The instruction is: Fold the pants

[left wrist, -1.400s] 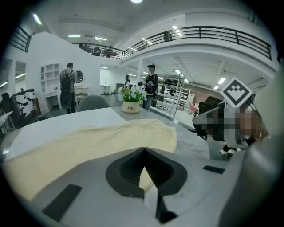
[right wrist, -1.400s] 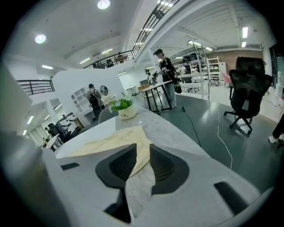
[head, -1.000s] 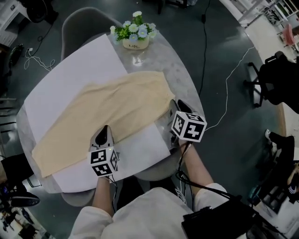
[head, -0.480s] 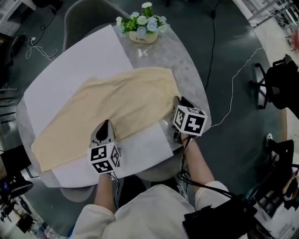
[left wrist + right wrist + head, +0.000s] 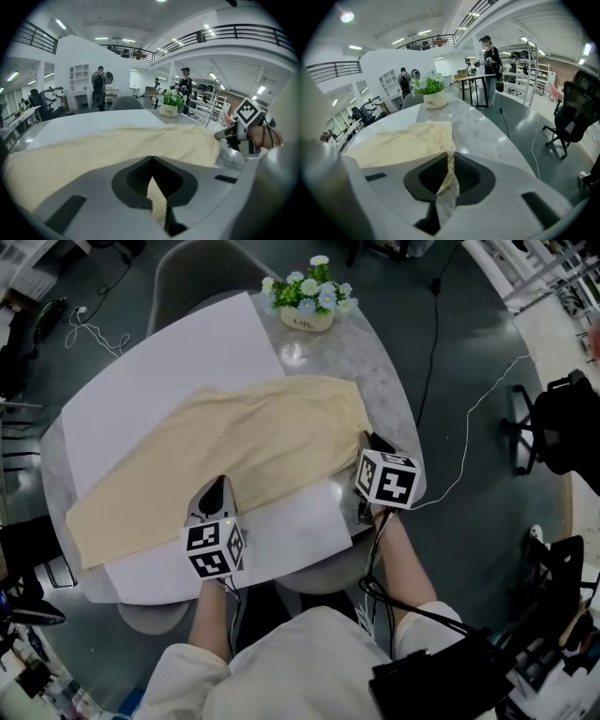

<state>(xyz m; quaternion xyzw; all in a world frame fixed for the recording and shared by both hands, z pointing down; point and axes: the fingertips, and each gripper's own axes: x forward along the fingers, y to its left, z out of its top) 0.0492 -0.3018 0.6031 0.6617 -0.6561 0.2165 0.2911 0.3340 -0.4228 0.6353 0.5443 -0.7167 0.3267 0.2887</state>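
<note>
Beige pants (image 5: pixel 216 442) lie spread ahead of both tools. The left gripper (image 5: pixel 212 495) pinches their near edge. The right gripper (image 5: pixel 367 448), jaws just closing, clamps the corner nearest it.

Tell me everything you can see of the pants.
The pants are pale yellow, of a light fabric with a fine woven check. They lie flat, stretched slantwise across the white sheet on the round marble table. The gathered waist end lies at the right and the leg end at the table's left edge. The left hand-held gripper pinches the near edge. The right hand-held gripper, whose jaws have just been closing, pinches the waist corner.
</note>
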